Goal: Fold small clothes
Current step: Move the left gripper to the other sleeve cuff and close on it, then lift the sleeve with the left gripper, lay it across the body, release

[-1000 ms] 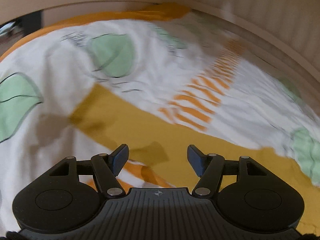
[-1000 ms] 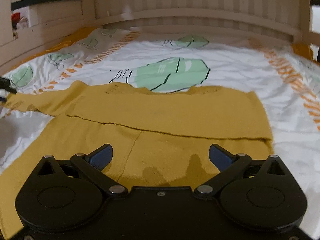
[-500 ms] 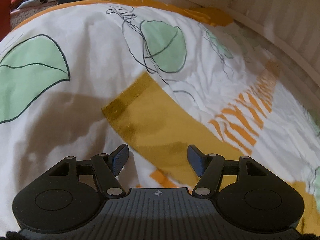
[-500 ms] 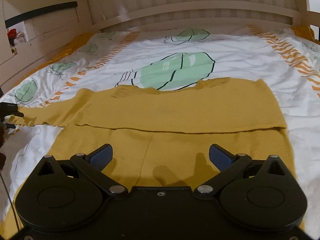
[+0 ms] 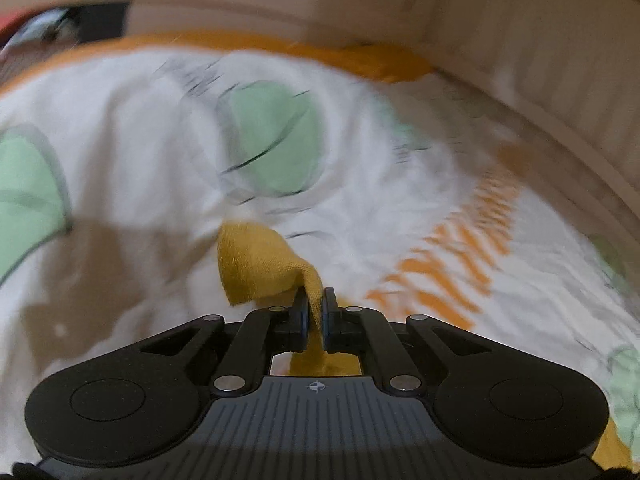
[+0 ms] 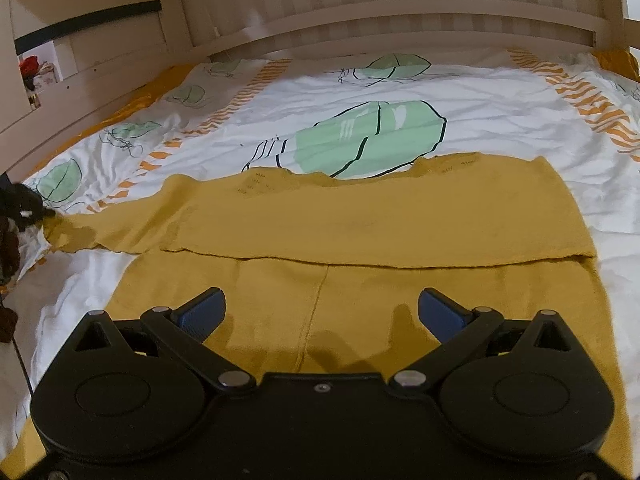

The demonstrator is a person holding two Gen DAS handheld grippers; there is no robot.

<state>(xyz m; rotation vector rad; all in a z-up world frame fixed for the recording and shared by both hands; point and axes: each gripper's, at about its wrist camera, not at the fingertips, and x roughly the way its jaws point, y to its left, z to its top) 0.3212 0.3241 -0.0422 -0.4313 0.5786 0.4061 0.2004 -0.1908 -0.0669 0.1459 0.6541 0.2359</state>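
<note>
On the white bed cover with green leaf prints [image 6: 500, 92], the mustard-yellow knitted sweater [image 6: 360, 216] is lying flat, its upper part already doubled over the body, and one sleeve [image 6: 100, 232] is trailing off to the sweater's left side. Out at that sleeve's cuff [image 5: 256, 268], the left gripper [image 5: 314, 312] is pinching the knit tight between its two pads, with a little yellow flap bunching up just beyond the jaws. Over the sweater's near hem, the right gripper [image 6: 320, 312] is hovering with its jaws spread wide and nothing between them.

Trouble, as I'm reading it, is sitting in that narrow bite: only a thin edge of cuff is clamped, so a quick swing across could be slipping it free. And with nothing pinning the body, a pull on the sleeve could be dragging the doubled layer askew or rucking up the cover beneath.

Room-wise, beyond the sweater's collar there is plenty of open cover. Left of the sweater, the pale wooden side rail [image 6: 92, 92] is running close to the sleeve end, so the safe path, in my judgement, is heading inward over the body, away from that rail. Far beyond the collar, the slatted headboard [image 6: 400, 4] is standing well apart.
</note>
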